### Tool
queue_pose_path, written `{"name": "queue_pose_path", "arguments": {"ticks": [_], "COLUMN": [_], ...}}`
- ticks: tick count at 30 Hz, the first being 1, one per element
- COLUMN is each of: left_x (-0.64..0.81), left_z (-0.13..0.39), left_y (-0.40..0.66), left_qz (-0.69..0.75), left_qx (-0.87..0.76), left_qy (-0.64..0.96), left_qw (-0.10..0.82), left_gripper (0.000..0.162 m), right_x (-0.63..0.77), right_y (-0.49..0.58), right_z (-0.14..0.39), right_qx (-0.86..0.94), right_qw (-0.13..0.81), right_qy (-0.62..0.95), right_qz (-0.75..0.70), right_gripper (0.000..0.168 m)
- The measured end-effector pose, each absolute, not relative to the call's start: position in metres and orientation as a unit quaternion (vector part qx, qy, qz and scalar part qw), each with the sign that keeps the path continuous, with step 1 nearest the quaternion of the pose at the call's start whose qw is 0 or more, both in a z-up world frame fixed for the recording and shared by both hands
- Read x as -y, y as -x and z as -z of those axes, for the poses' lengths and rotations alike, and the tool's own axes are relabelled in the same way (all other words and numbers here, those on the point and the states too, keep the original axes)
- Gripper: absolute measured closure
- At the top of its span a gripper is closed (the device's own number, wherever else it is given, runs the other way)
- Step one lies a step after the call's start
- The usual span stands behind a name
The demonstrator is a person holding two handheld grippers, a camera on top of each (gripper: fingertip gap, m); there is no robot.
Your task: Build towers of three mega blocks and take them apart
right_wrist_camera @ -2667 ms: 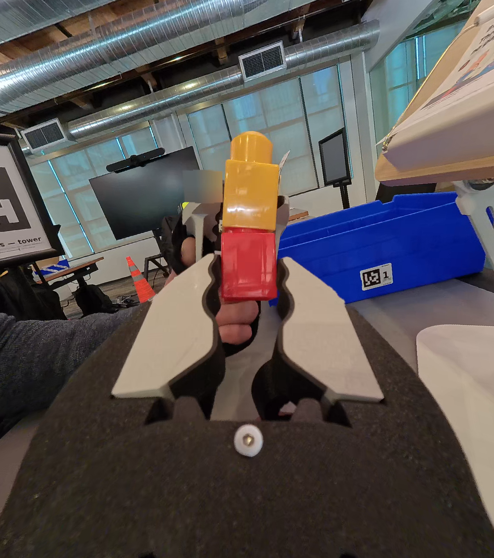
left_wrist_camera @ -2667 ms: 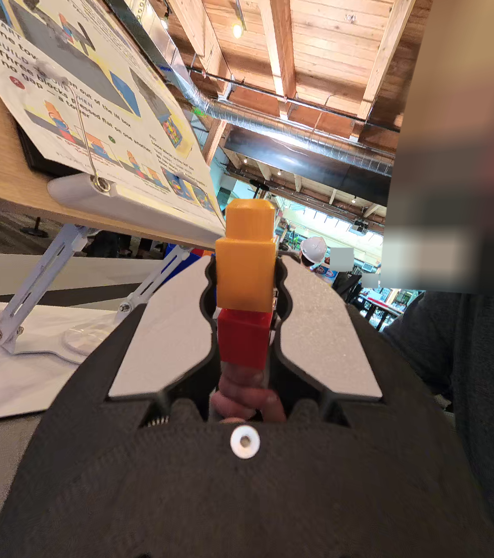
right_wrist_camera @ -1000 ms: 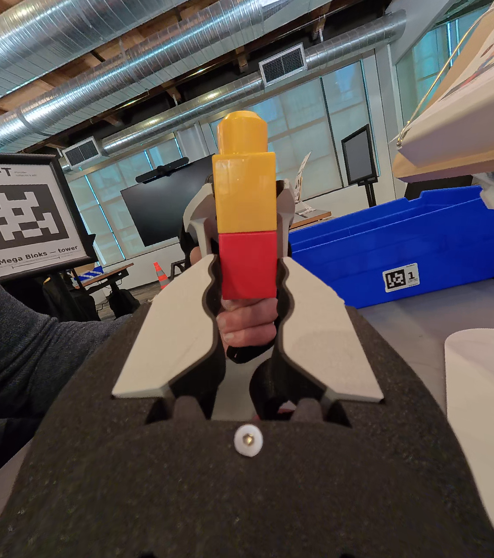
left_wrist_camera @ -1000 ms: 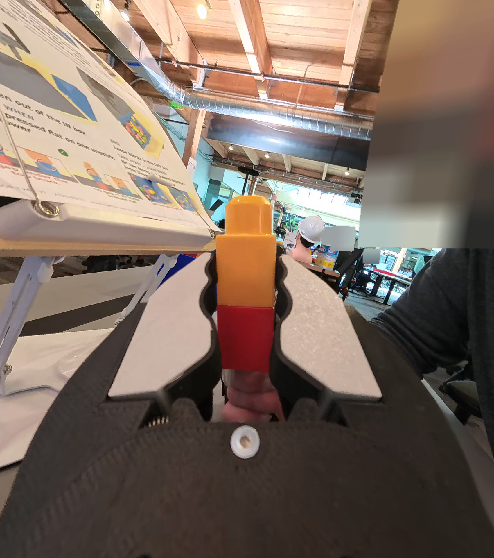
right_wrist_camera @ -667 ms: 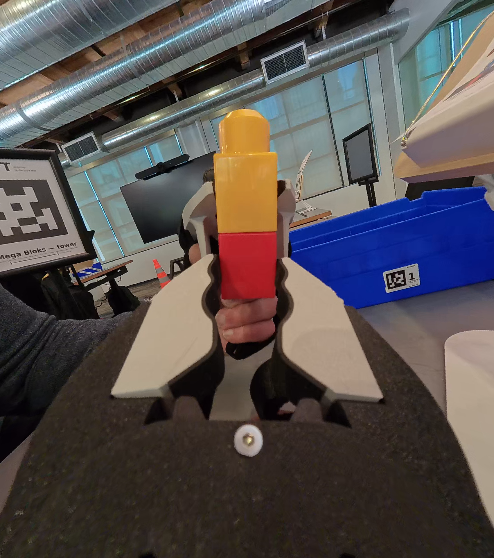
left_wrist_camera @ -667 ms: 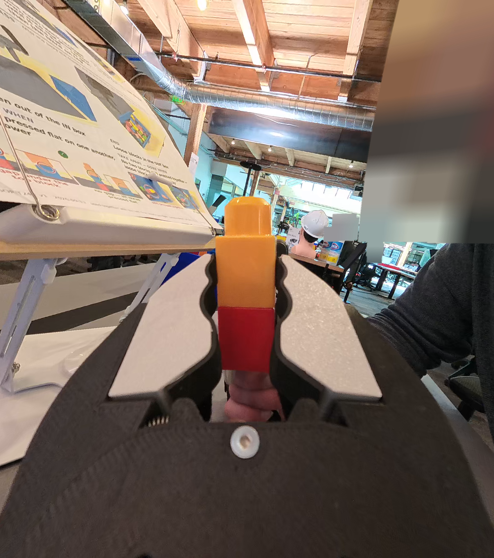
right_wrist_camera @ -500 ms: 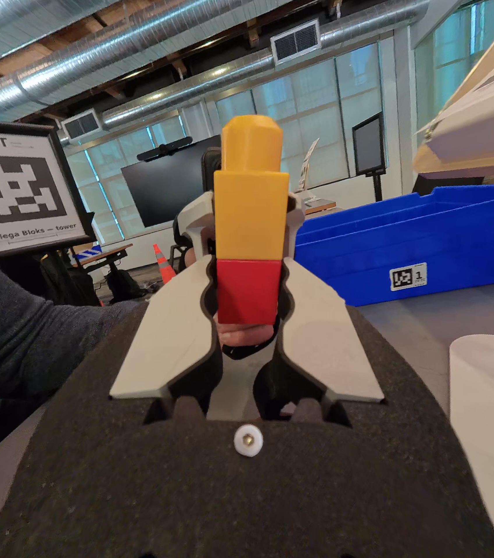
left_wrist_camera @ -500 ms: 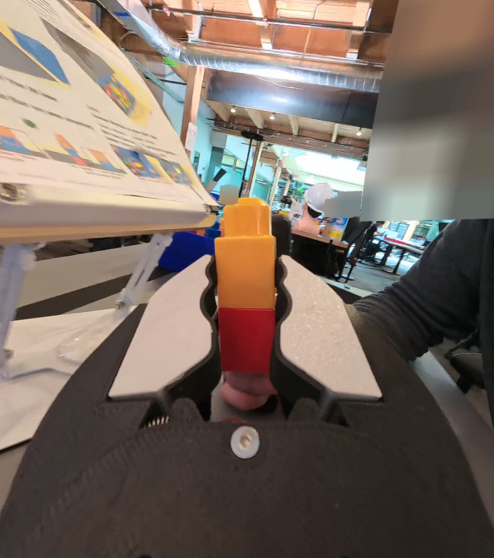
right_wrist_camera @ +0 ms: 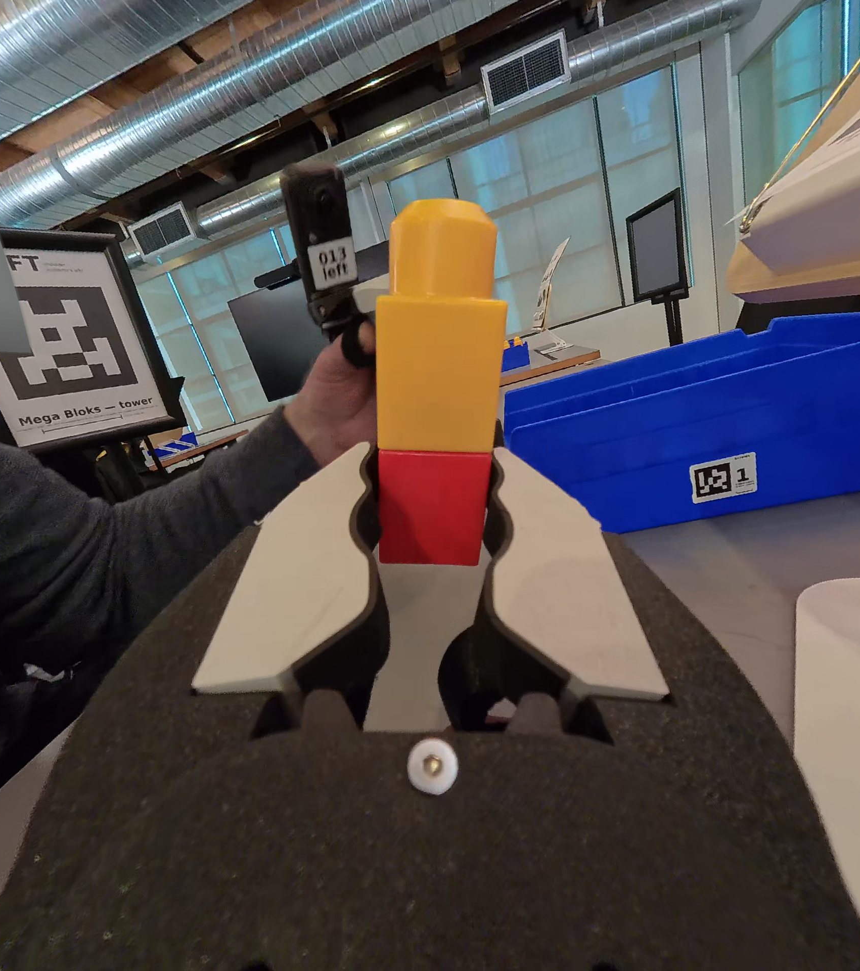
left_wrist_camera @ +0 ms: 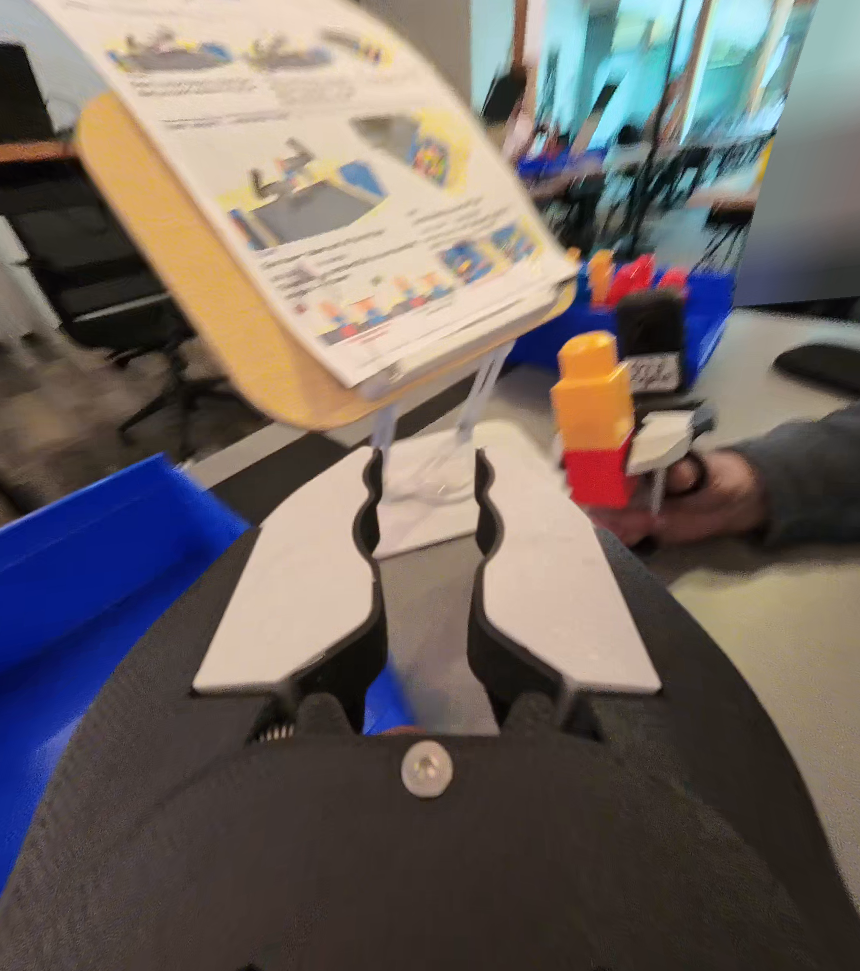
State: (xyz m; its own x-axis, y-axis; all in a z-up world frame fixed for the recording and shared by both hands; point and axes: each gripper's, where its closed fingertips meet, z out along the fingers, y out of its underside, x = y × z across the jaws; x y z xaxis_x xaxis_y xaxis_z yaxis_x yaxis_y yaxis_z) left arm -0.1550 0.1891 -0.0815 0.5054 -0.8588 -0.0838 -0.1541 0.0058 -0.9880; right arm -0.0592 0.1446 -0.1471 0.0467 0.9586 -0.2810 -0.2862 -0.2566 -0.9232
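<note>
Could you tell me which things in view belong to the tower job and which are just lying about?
Part of the job:
- orange block pressed onto red block
- right claw, shut on the red block
- left claw, open and empty
- blue bin
- loose blocks in the far bin

Just lying about:
- instruction sheet on its stand
- framed marker sign
- dark screen

Printed lettering on a framed marker sign (right_wrist_camera: 68, 347), camera sticker (right_wrist_camera: 331, 265), bin tag (right_wrist_camera: 723, 477), blurred instruction sheet (left_wrist_camera: 322, 210).

place: open-plan lab or workshop | signs: exposed ceiling ducts (right_wrist_camera: 207, 121), wall of tall windows (right_wrist_camera: 548, 220), blue parts bins (right_wrist_camera: 732, 410), framed marker sign (right_wrist_camera: 65, 341), instruction sheet on stand (left_wrist_camera: 322, 199), grey tabletop (left_wrist_camera: 785, 657)
</note>
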Motion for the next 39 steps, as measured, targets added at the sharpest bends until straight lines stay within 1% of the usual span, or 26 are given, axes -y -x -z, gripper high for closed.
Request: {"name": "queue_pose_path", "arguments": {"ticks": [3, 5, 8, 9, 13, 18, 19, 20, 21, 25, 28, 33, 34, 36, 37, 39], "left_x": [-0.208, -0.224, -0.242, -0.246, -0.256, -0.258, -0.257, -0.257, -0.259, -0.261, -0.263, -0.264, -0.269, -0.288, -0.291, -0.292], "left_z": [0.098, 0.121, 0.153, 0.164, 0.204, 0.239, 0.245, 0.25, 0.254, 0.261, 0.263, 0.266, 0.265, 0.261, 0.259, 0.257], "left_y": [0.201, 0.229, 0.26, 0.27, 0.298, 0.32, 0.32, 0.321, 0.325, 0.327, 0.328, 0.326, 0.325, 0.322, 0.324, 0.324], "left_qz": [0.182, 0.102, 0.008, -0.016, -0.048, -0.07, -0.064, -0.066, -0.081, -0.078, -0.08, -0.085, -0.091, -0.119, -0.119, -0.102], "left_qx": [-0.473, -0.527, -0.607, -0.63, -0.676, -0.695, -0.697, -0.7, -0.703, -0.702, -0.699, -0.702, -0.703, -0.692, -0.686, -0.674], "left_qy": [0.695, 0.728, 0.736, 0.734, 0.729, 0.715, 0.714, 0.71, 0.705, 0.703, 0.704, 0.695, 0.696, 0.707, 0.715, 0.73], "left_qw": [0.509, 0.427, 0.3, 0.252, 0.101, -0.013, -0.025, -0.037, -0.05, -0.082, -0.102, -0.128, -0.119, -0.077, -0.073, -0.059], "left_gripper": [0.129, 0.129, 0.135, 0.134, 0.128, 0.127, 0.129, 0.135, 0.135, 0.133, 0.125, 0.125, 0.127, 0.148, 0.146, 0.136], "right_x": [-0.144, -0.144, -0.143, -0.142, -0.142, -0.142, -0.141, -0.142, -0.142, -0.141, -0.142, -0.141, -0.141, -0.141, -0.141, -0.141], "right_y": [0.06, 0.06, 0.061, 0.061, 0.061, 0.061, 0.061, 0.061, 0.061, 0.061, 0.06, 0.06, 0.06, 0.06, 0.06, 0.06], "right_z": [0.147, 0.147, 0.148, 0.148, 0.148, 0.147, 0.147, 0.147, 0.147, 0.147, 0.147, 0.147, 0.147, 0.147, 0.147, 0.147], "right_qx": [0.331, 0.332, 0.335, 0.336, 0.337, 0.337, 0.337, 0.336, 0.336, 0.336, 0.335, 0.335, 0.335, 0.335, 0.335, 0.335], "right_qw": [0.51, 0.509, 0.506, 0.506, 0.503, 0.503, 0.503, 0.503, 0.503, 0.503, 0.504, 0.504, 0.504, 0.504, 0.504, 0.505], "right_qy": [0.509, 0.508, 0.507, 0.507, 0.506, 0.505, 0.505, 0.505, 0.505, 0.505, 0.504, 0.504, 0.504, 0.504, 0.504, 0.504], "right_qz": [-0.609, -0.61, -0.611, -0.612, -0.614, -0.615, -0.615, -0.615, -0.616, -0.615, -0.616, -0.616, -0.616, -0.616, -0.616, -0.616], "right_gripper": [0.132, 0.132, 0.132, 0.132, 0.132, 0.132, 0.132, 0.132, 0.132, 0.132, 0.132, 0.132, 0.132, 0.132, 0.132, 0.132]}}
